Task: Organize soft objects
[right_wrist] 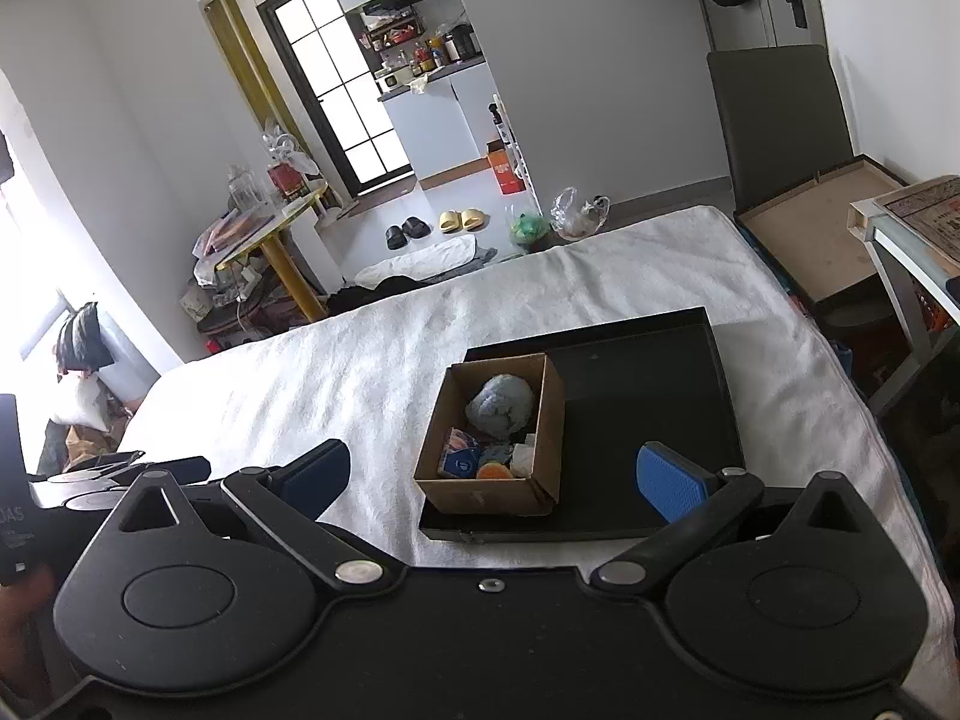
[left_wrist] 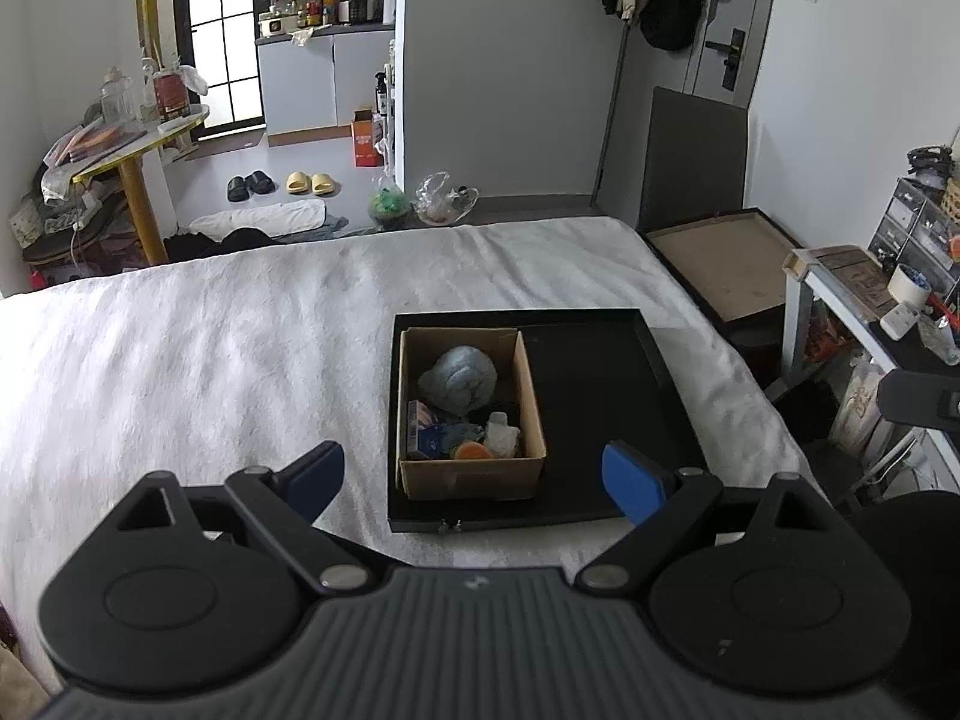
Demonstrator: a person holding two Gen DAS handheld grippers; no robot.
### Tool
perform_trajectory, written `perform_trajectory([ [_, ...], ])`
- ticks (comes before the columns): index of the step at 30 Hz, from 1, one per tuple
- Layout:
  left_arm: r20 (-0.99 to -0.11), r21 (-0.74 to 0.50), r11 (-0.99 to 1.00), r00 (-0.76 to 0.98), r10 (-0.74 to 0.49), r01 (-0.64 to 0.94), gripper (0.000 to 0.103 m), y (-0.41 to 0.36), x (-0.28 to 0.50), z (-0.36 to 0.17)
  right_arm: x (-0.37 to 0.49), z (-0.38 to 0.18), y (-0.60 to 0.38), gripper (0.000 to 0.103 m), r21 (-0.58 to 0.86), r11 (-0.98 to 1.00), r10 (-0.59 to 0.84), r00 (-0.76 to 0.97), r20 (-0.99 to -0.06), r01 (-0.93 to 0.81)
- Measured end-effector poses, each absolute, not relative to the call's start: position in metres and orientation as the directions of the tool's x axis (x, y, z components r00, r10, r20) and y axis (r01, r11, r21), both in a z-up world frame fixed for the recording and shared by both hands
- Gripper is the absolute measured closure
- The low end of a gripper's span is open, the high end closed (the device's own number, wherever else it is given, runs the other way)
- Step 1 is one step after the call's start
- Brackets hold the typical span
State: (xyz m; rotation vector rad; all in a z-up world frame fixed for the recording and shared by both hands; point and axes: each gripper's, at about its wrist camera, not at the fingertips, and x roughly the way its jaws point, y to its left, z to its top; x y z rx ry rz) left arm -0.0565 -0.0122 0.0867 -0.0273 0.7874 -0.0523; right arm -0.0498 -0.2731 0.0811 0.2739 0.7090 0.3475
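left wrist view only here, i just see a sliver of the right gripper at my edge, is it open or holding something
observer: the right gripper is open, its blue pads apart with nothing between them.
operator: where is it aimed
observer: at the cardboard box in the black tray; the box shows between its fingers.
operator: anything past the bed's left side
observer: a black bundle on a pale pile, beside a bright window.

Only a fragment is showing legibly: white letters that seem to read "DAS" on the black device (right_wrist: 15, 516) at the right wrist view's left edge; other printing is blurring out.
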Motion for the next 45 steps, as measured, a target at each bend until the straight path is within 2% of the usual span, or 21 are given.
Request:
perform_trajectory([
  [9, -0.691, -0.058, 0.997, 0.718, -0.079, 0.055, 0.011, -0.013, -0.066, 0.093, -0.055, 0.078, -0.268, 0.000, 0.315, 0.926, 0.363, 0.723, -0.588, -0.208],
  [18, -0.691, -0.052, 0.996, 0.718, -0.088, 0.072, 0.011, -0.015, -0.070, 0.090, -0.058, 0.074, -0.271, 0.000, 0.351, 0.910, 0.395, 0.715, -0.577, -0.221],
  [45, -0.705, -0.079, 0.995, 0.703, -0.097, 0.058, 0.011, -0.013, -0.068, 0.085, -0.053, 0.073, -0.268, 0.000, 0.310, 0.929, 0.360, 0.696, -0.621, -0.203],
])
